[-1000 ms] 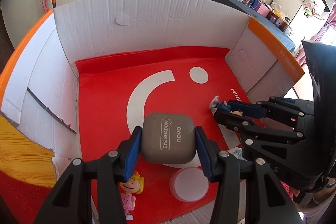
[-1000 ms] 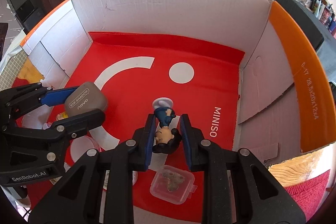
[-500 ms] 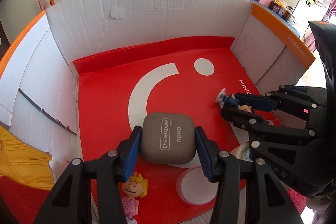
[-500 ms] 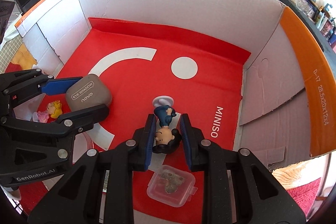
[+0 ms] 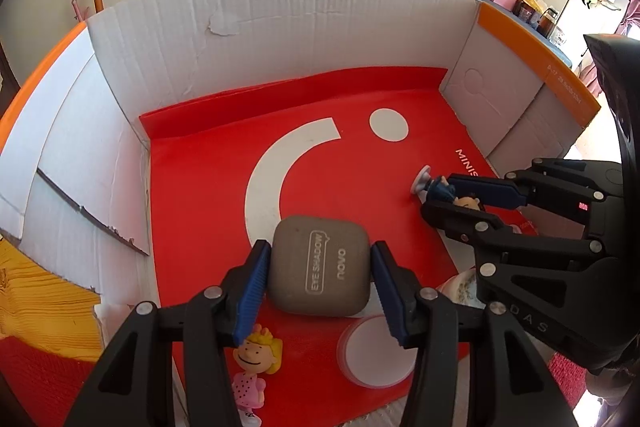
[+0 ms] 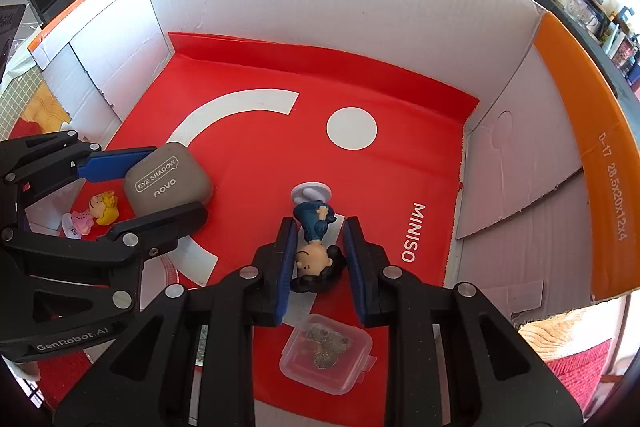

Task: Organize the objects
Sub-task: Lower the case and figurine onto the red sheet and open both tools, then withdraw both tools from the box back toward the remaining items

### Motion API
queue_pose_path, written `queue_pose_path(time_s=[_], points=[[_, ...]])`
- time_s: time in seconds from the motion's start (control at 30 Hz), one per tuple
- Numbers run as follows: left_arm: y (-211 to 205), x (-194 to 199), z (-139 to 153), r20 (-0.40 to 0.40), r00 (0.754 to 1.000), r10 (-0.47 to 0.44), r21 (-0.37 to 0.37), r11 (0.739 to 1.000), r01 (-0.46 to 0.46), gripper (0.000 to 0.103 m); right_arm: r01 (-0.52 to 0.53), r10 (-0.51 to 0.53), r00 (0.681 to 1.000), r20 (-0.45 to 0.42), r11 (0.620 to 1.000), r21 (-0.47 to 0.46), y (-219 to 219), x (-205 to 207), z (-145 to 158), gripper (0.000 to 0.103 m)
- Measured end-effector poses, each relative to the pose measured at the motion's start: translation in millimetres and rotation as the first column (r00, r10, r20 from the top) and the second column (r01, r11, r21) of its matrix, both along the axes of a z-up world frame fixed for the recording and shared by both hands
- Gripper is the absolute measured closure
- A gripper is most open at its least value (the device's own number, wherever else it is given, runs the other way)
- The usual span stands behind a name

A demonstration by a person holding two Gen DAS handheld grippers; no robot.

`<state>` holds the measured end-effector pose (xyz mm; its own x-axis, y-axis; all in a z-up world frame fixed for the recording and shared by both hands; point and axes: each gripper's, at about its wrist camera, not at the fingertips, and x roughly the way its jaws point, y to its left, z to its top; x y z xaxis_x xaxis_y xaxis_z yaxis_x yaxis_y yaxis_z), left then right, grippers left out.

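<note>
A grey eye shadow case point(image 5: 318, 269) lies flat on the red liner of a white cardboard box point(image 5: 280, 27). My left gripper point(image 5: 319, 259) straddles the case. Its jaws are opening, with a thin gap between each blue pad and the case. To the right, my right gripper point(image 6: 320, 239) is shut on the head of a dark-haired figurine in blue point(image 6: 316, 247). The figurine lies tipped over, and its round base point(image 6: 311, 193) points toward the back wall. In the right wrist view the case point(image 6: 168, 179) sits at the left, between the left gripper's fingers.
A blond figurine in a pink dress point(image 5: 256, 359) lies near the front edge, under the left gripper. Beside it is a round white lid point(image 5: 376, 351). A small clear plastic box holding metal bits point(image 6: 326, 351) sits below the right gripper. Box walls rise on three sides.
The left jaws have spread a little, so the pads no longer press on the eye shadow case. The right gripper still holds the figurine in about the same place.
</note>
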<state>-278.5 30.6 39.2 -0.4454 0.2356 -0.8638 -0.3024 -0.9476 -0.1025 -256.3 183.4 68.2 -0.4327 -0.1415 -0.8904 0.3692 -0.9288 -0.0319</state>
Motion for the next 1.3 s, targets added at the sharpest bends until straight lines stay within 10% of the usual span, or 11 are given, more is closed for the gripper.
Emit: queue_pose_path(time_s=[1.3], points=[[-4, 6, 13, -0.011, 1.000, 0.023, 0.060, 0.998, -0.022, 0.042, -0.003, 0.002, 1.000, -0.014, 1.000, -0.012, 48, 36, 40, 0.079]])
